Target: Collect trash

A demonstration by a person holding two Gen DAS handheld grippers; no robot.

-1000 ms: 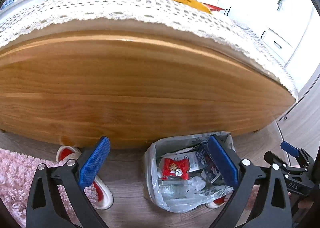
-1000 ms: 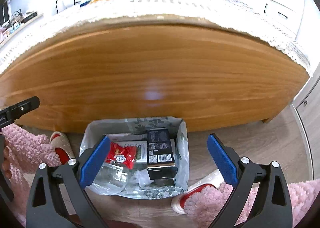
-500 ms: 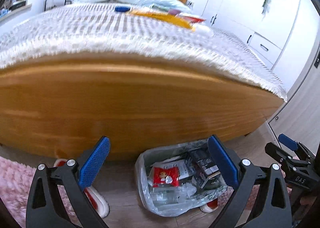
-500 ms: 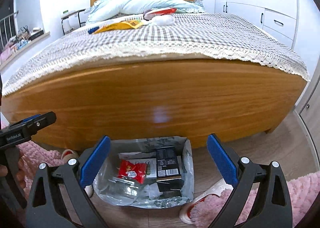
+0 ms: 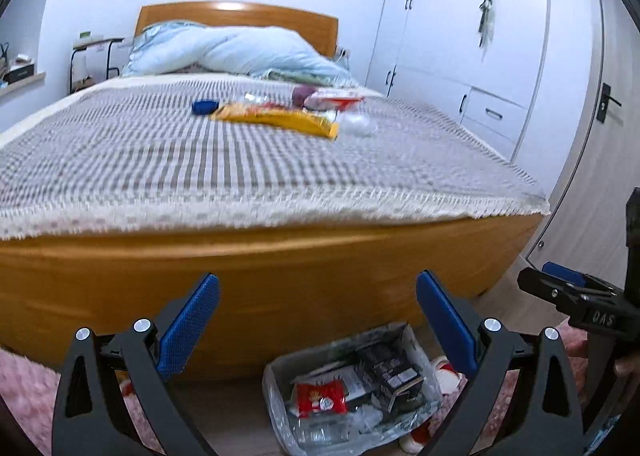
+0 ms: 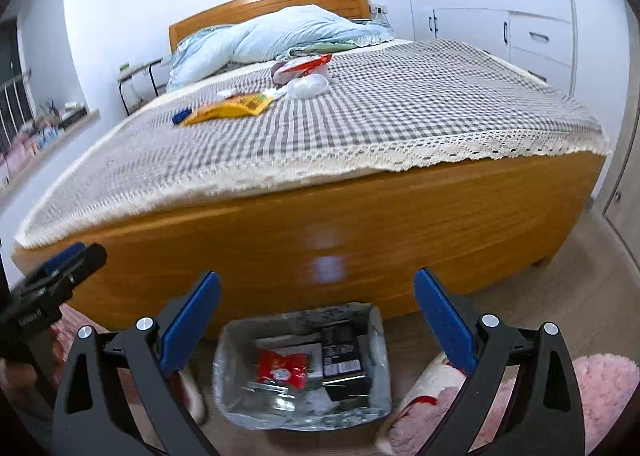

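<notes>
A lined trash bin stands on the floor at the bed's foot, holding a red packet, a black box and clear plastic. On the checked bedspread lie a yellow wrapper, a blue item, a red-and-white packet and a clear plastic piece. My left gripper and right gripper are both open and empty, raised above the bin, short of the bed.
The wooden footboard is right in front. Pillows and a blue quilt lie at the headboard. White wardrobes line the right wall. Pink rugs and red-and-white slippers lie beside the bin.
Both grippers have risen and tilted up from the bin. The bed top with its trash has come into view. Both stay open and empty.
</notes>
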